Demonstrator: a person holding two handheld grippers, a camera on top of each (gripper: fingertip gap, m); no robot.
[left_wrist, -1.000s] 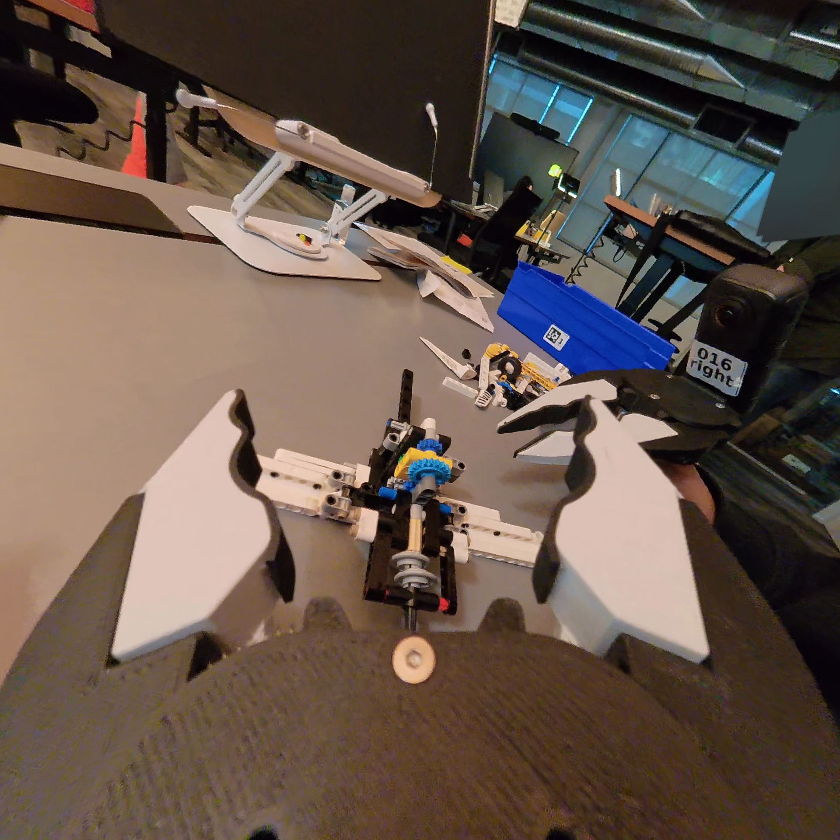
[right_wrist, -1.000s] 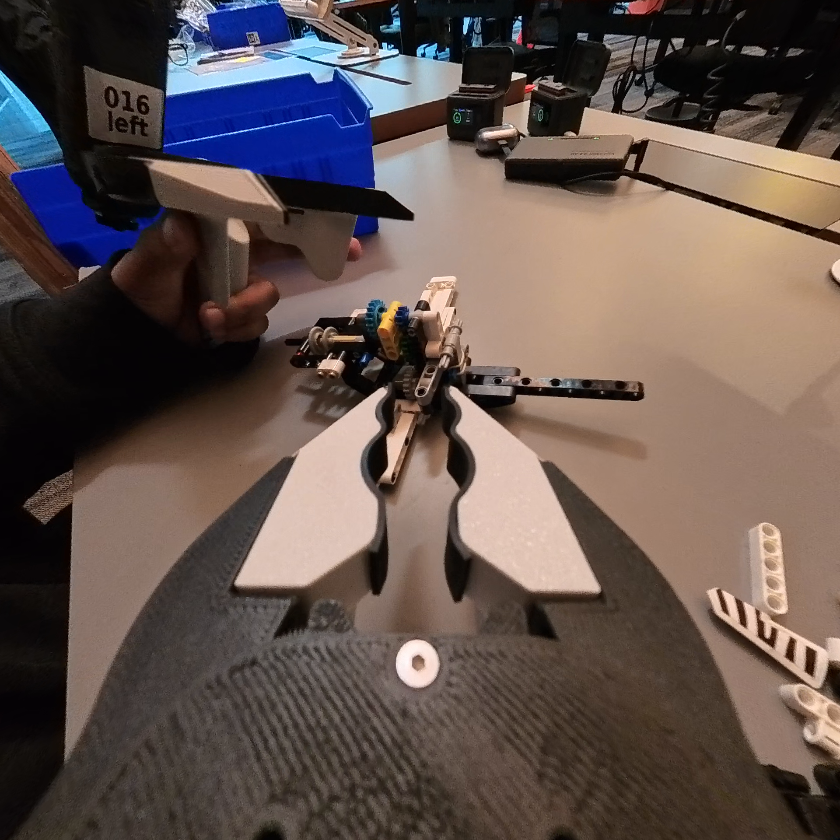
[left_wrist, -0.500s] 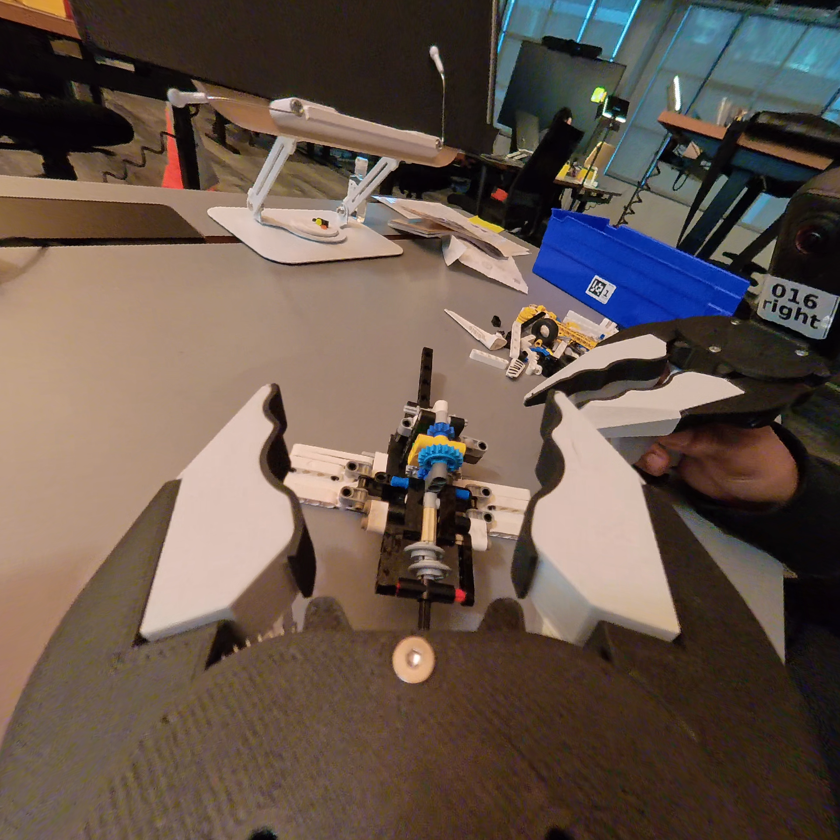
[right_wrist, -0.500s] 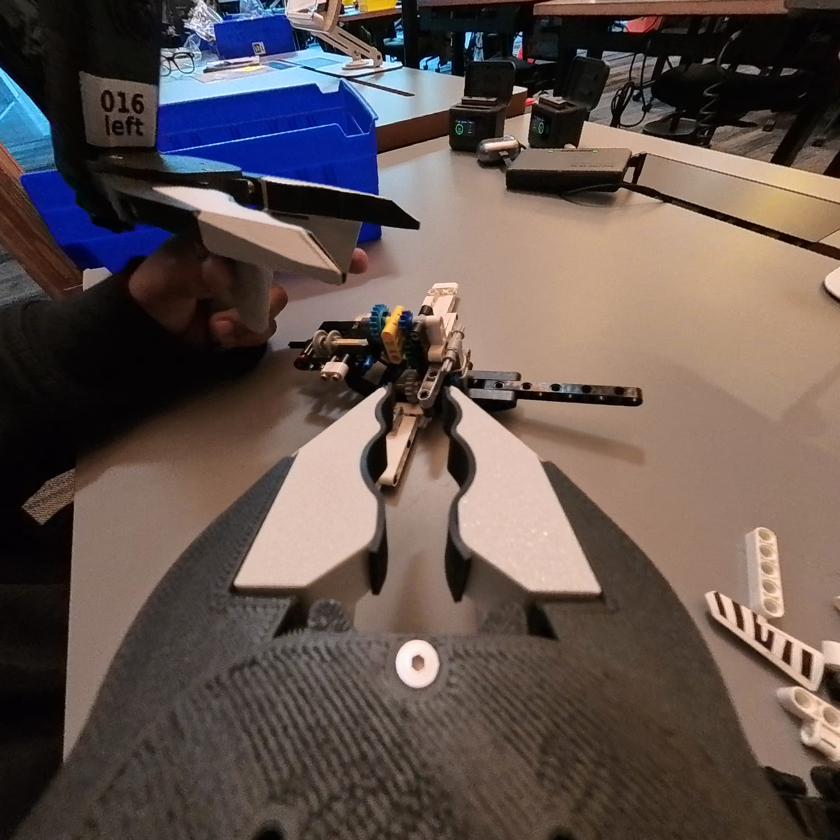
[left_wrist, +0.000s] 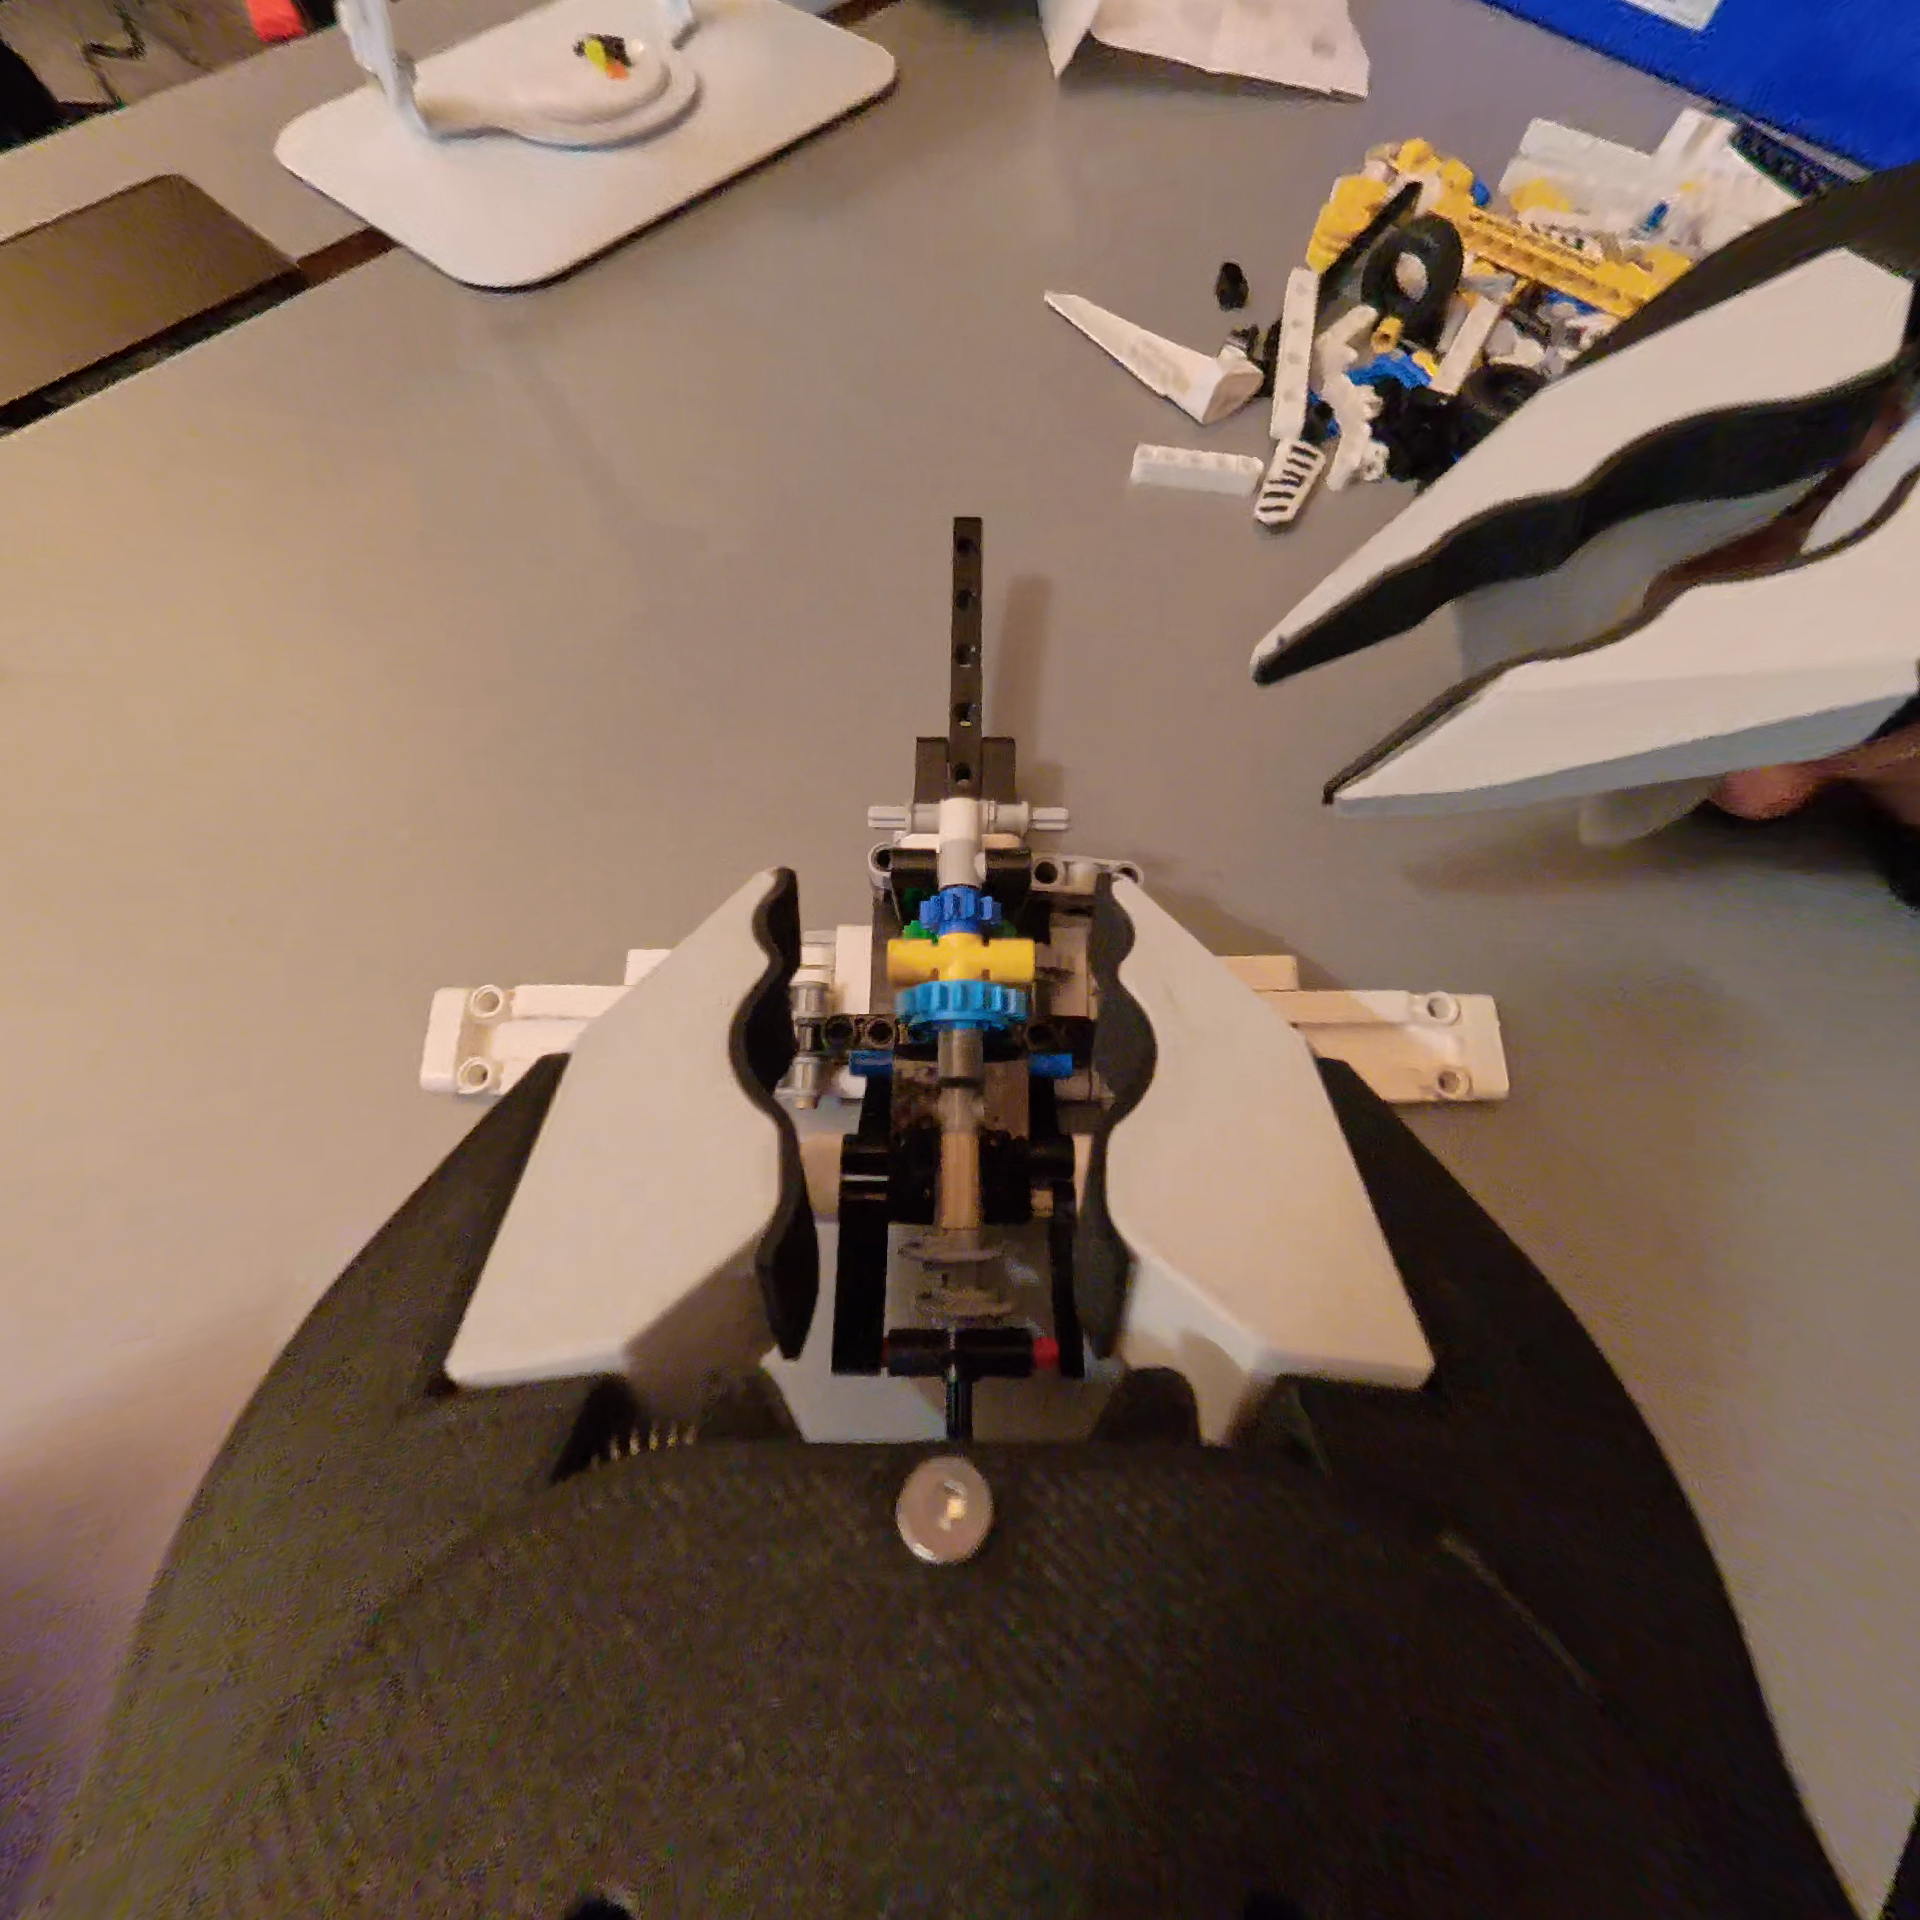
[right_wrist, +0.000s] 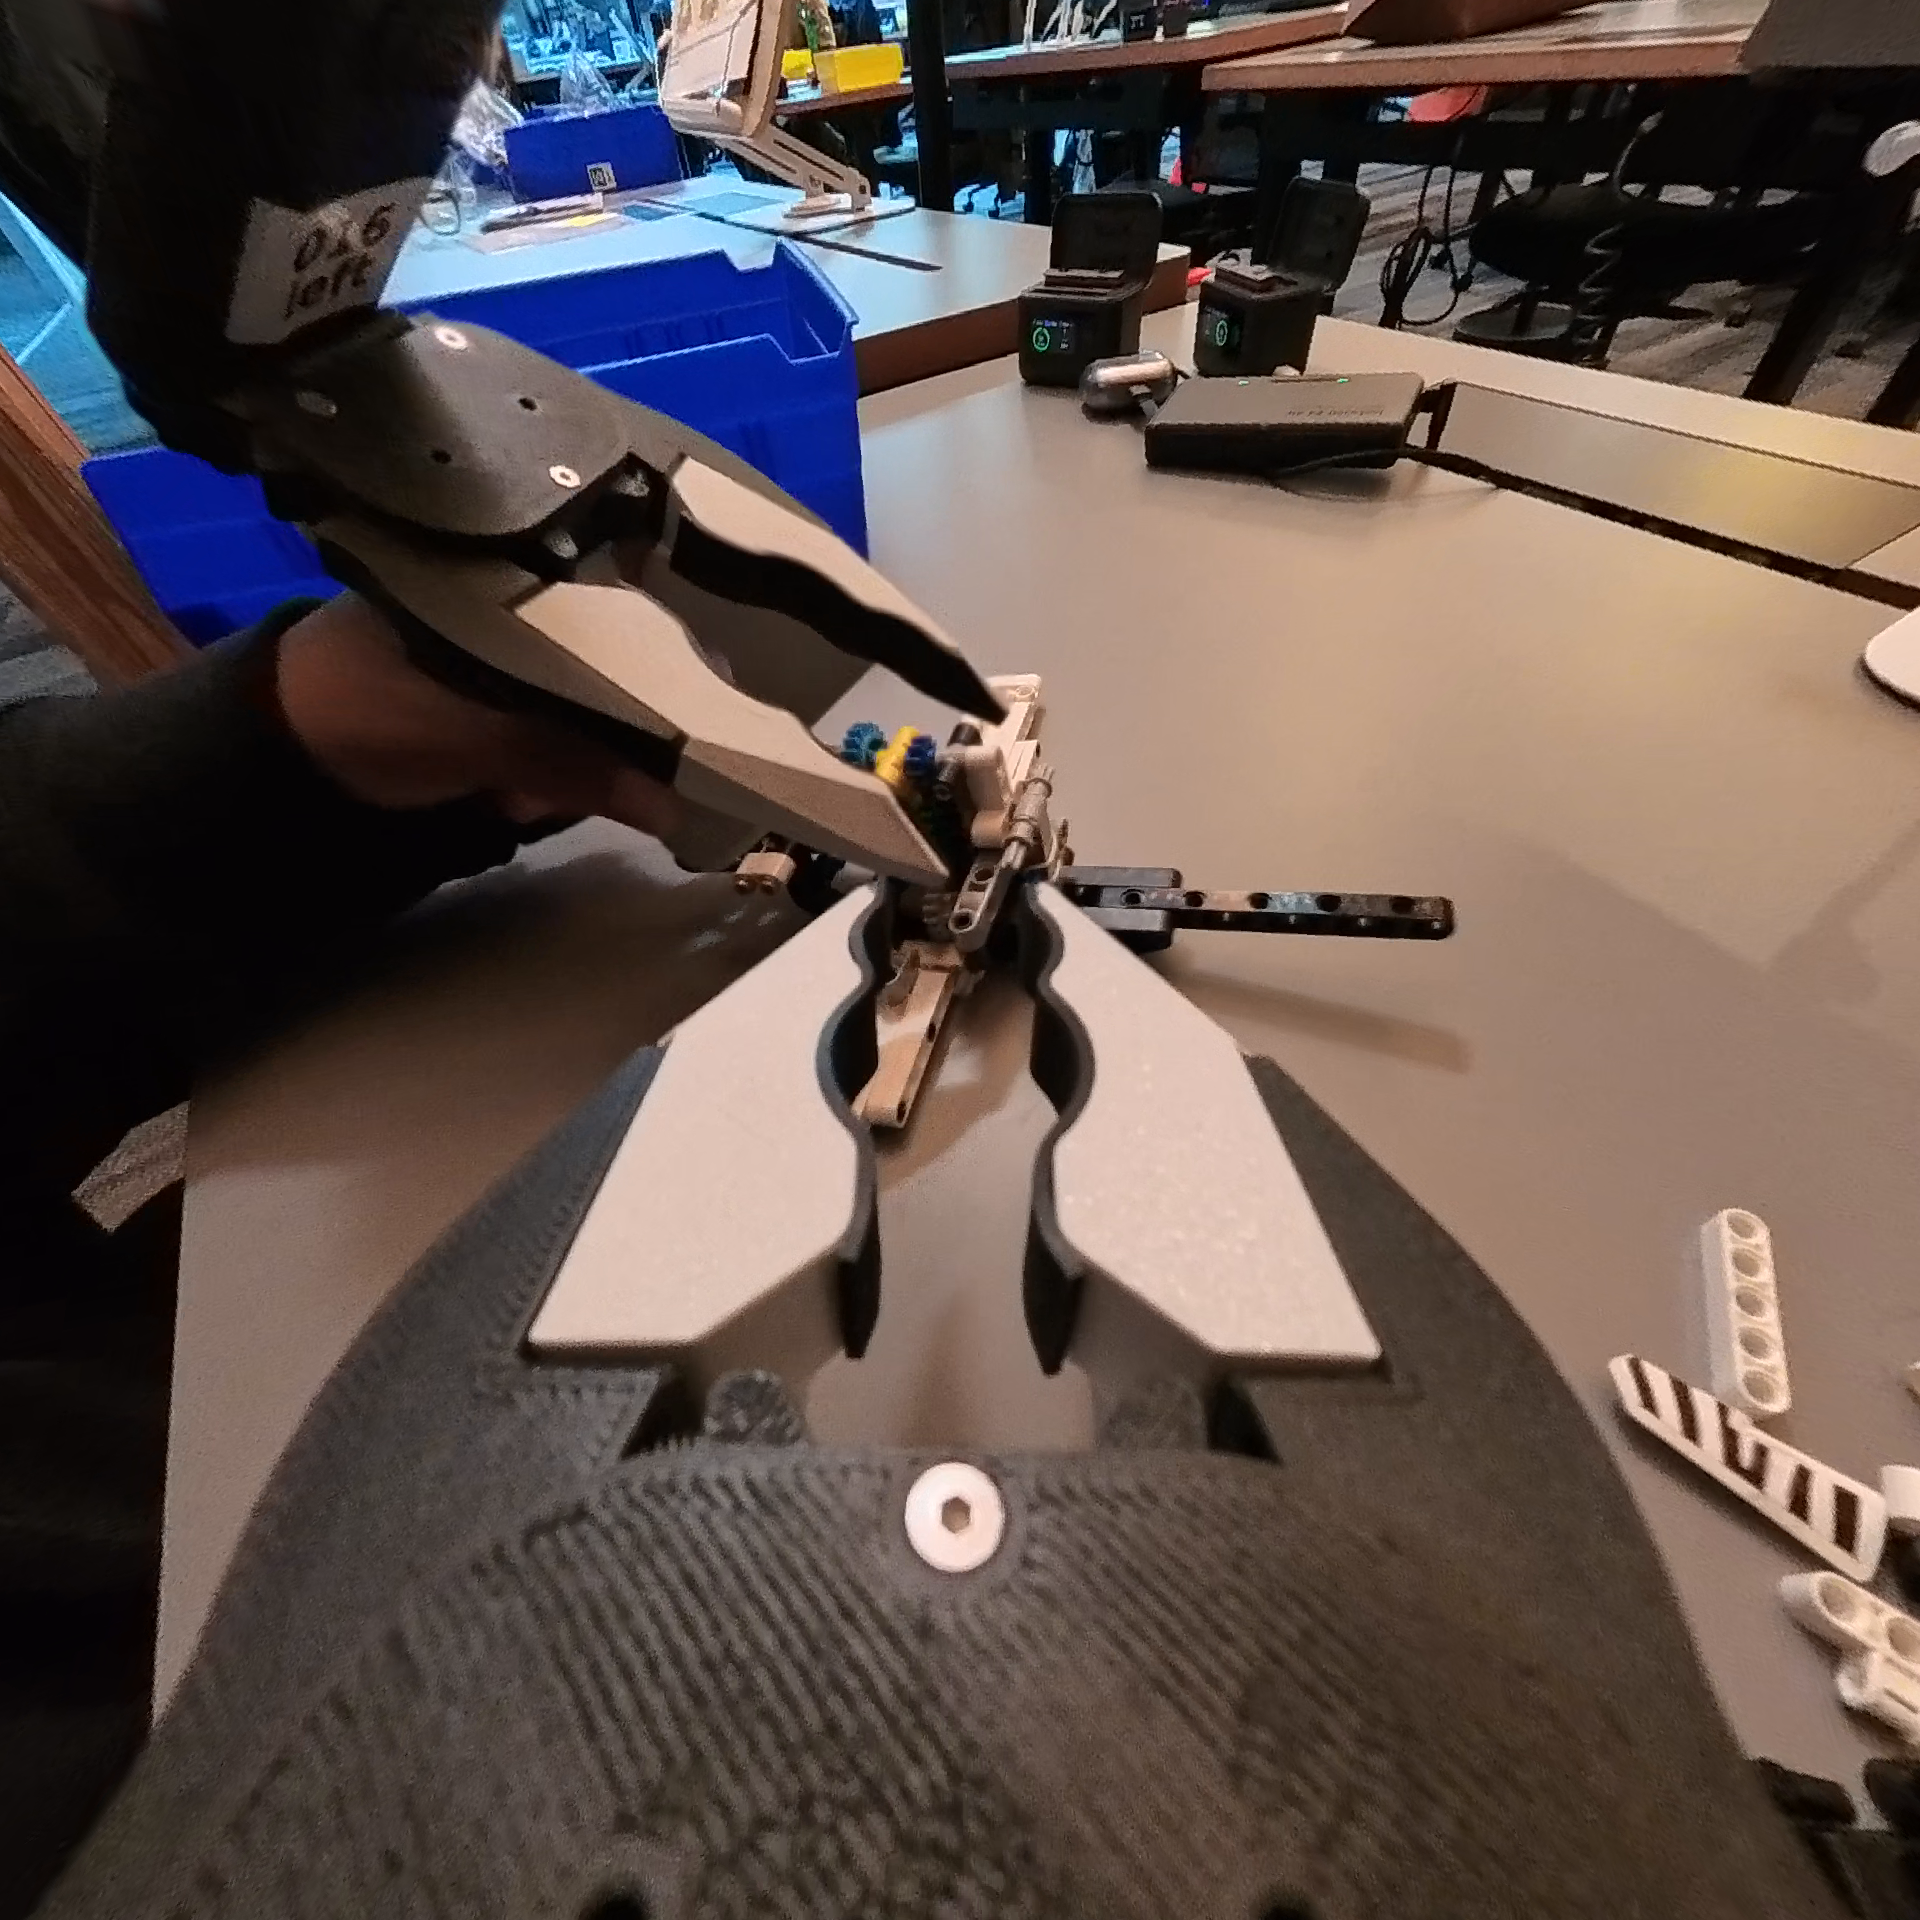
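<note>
A toy-brick model (left_wrist: 961, 987) with blue gears, a yellow piece, white side beams and a long black beam lies on the grey table (left_wrist: 520, 623). My left gripper (left_wrist: 945, 883) is tilted down over it, and its pads lie against the two sides of the black body. The right wrist view shows it (right_wrist: 966, 795) straddling the model (right_wrist: 997, 810) from above. My right gripper (right_wrist: 951, 899) is nearly closed with a narrow gap. The left wrist view shows it (left_wrist: 1294, 732) hovering empty above the table, to the right of the model.
A pile of loose yellow, white and black parts (left_wrist: 1434, 281) lies at the far right. A white stand base (left_wrist: 582, 135) is at the back. A blue bin (right_wrist: 665, 374), black cases (right_wrist: 1086, 312) and a black box (right_wrist: 1283, 416) stand beyond. A striped piece (right_wrist: 1745, 1475) lies near right. It is some 15 centimeters from my right tips to the striped piece (right_wrist: 1745, 1475). It turns up in the left wrist view (left_wrist: 1301, 481) as well.
My left gripper tipped down over the model and its jaws closed from wide open onto the model's body. My right gripper stayed nearly closed and empty beside it.
</note>
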